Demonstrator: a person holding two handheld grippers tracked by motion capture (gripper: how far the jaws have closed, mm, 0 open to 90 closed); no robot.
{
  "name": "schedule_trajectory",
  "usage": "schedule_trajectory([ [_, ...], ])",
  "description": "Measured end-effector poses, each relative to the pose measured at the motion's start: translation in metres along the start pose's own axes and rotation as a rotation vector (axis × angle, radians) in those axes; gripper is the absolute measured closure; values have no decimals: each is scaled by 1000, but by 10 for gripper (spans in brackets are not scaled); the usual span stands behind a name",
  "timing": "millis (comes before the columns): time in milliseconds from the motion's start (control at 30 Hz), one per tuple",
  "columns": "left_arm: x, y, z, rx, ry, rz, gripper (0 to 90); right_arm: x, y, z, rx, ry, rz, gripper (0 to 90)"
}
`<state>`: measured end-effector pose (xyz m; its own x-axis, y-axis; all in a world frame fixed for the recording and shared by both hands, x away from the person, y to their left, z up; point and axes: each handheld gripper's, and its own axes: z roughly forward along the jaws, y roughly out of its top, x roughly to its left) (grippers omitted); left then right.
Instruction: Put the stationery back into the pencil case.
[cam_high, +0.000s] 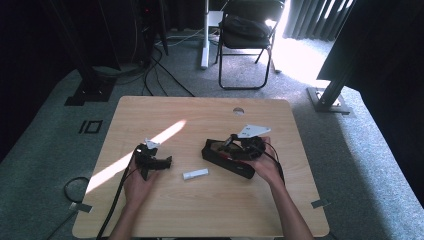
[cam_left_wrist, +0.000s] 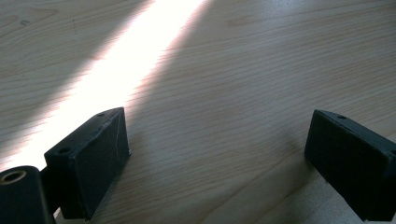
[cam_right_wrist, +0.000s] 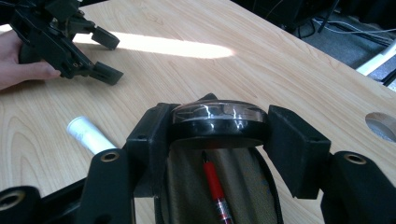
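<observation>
My right gripper (cam_high: 234, 148) holds the end of a black zip case (cam_high: 226, 159) lying right of the table's middle. In the right gripper view both pads (cam_right_wrist: 289, 140) press the sides of the case's rounded end (cam_right_wrist: 219, 122), and a red pen (cam_right_wrist: 215, 186) lies inside the open case. A short white tube (cam_high: 195, 174) lies on the wood between the two hands, left of the case (cam_right_wrist: 88, 134). My left gripper (cam_high: 156, 168) rests in a hand at the left, its jaws wide apart. Bare wood lies between its pads (cam_left_wrist: 93, 158).
The wooden table (cam_high: 200, 115) has a round cable hole (cam_high: 238, 111) near its far edge. A bright stripe of sunlight (cam_high: 150, 145) crosses its left half. Beyond the table stand a black folding chair (cam_high: 247, 30), metal frame posts and floor cables.
</observation>
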<state>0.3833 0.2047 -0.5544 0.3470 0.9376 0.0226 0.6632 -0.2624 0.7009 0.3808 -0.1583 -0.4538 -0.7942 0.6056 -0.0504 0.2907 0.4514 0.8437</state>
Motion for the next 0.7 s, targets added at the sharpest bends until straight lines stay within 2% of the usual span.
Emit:
schedule_trajectory([
  [700,0,0,0,-1,0,-2,65,-2,-3,14,31,9,9,412],
])
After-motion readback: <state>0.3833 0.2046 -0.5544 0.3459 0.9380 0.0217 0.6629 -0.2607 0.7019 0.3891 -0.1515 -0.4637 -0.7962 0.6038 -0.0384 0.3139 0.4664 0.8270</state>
